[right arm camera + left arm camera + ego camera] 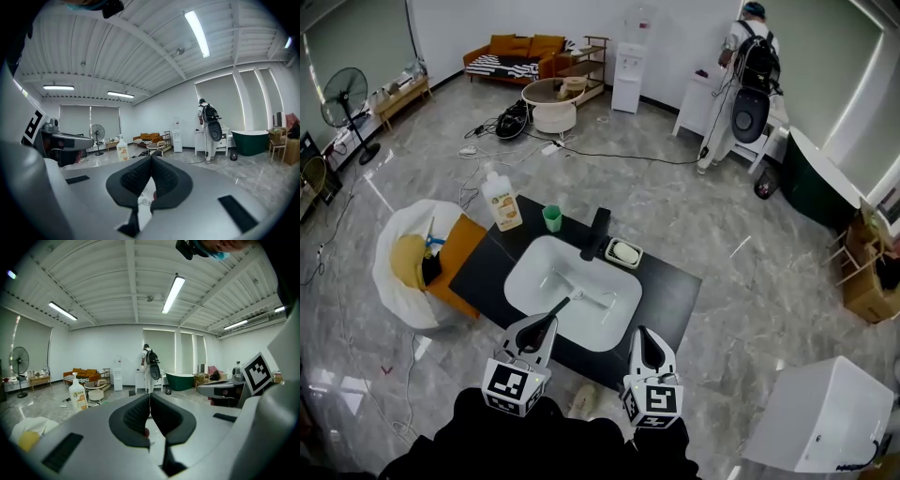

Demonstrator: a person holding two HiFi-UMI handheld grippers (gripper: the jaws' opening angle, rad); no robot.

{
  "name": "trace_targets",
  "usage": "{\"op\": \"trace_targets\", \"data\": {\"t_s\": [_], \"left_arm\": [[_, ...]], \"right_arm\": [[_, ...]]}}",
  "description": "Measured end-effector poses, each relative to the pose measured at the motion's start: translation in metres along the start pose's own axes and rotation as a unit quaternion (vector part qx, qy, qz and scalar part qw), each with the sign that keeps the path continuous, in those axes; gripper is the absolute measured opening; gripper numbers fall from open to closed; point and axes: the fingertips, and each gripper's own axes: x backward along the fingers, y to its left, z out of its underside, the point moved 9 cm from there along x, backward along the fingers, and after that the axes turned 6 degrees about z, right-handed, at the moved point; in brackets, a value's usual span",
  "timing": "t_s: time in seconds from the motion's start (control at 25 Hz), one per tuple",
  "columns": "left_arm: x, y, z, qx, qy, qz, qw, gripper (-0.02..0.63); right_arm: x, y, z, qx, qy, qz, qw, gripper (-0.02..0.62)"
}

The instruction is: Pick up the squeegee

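The squeegee lay in the white basin, just ahead of the left gripper and ahead-left of the right gripper. Its dark handle end pointed toward the left tips. It looked light, stiff and slender, and likely slick against the porcelain, so mid-handle seemed the surest hold. Both grippers' jaws were pressed together, holding nothing.

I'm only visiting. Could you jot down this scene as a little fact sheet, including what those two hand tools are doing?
Place: black counter with white sink
In sink: squeegee, not gripped
On counter: bottle, green cup, tap, soap dish
Left hand-held gripper: shut, empty, at the sink's near edge
Right hand-held gripper: shut, empty, at the counter's near edge
Background: person by the far wall
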Motion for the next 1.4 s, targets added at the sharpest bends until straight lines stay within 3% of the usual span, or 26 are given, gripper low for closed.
{"op": "trace_targets", "data": {"t_s": [0.52, 1.0, 1.4], "left_arm": [[-0.044, 0.031, 0.009, 0.008, 0.035, 0.001, 0.9994, 0.025], [-0.113, 0.107, 0.044, 0.02, 0.101, 0.074, 0.9919, 0.025], [-0.165, 0.144, 0.088, 0.031, 0.163, 0.133, 0.9771, 0.025]], "right_arm": [[-0.05, -0.006, 0.015, -0.018, 0.031, -0.006, 0.999, 0.015], [-0.125, 0.015, 0.044, -0.057, 0.076, 0.056, 0.994, 0.015], [-0.168, 0.02, 0.085, -0.091, 0.125, 0.105, 0.982, 0.015]]}}
